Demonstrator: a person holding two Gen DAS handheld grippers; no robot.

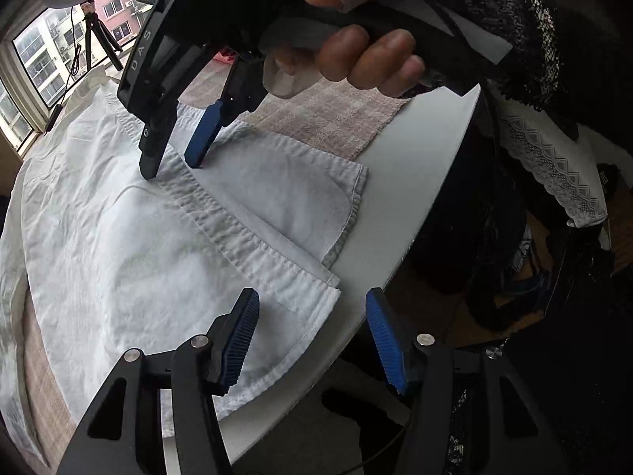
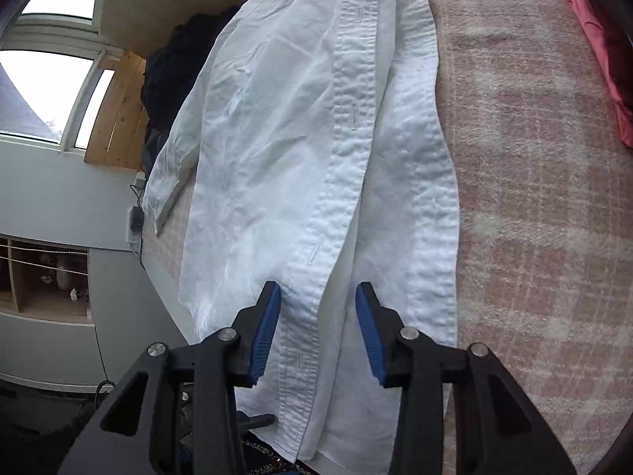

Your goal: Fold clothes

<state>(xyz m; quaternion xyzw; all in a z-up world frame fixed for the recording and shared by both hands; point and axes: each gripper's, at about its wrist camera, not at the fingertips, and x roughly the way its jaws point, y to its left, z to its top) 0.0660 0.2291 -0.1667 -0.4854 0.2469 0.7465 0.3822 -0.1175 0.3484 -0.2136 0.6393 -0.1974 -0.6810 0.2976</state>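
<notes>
A white button-up shirt (image 1: 130, 245) lies spread flat on the table, its button placket (image 1: 221, 217) running across it and its hem corner (image 1: 316, 297) near the table edge. My left gripper (image 1: 312, 336) hovers open over that hem corner, one pad above the cloth and the other beyond it over the table rim. A hand holds my right gripper (image 1: 172, 168) further along the shirt (image 2: 257, 138), fingertips down on the fabric. It stands open (image 2: 316, 316), straddling the raised placket (image 2: 344, 166) without pinching it.
A pinkish checked towel (image 2: 534, 198) covers the table under and beside the shirt, also seen as the towel (image 1: 328, 118). Bare white table (image 1: 415, 182) ends in a curved edge with floor clutter beyond. Red cloth (image 2: 593, 59) lies far right. Dark clothes (image 2: 170, 71) are piled by the window.
</notes>
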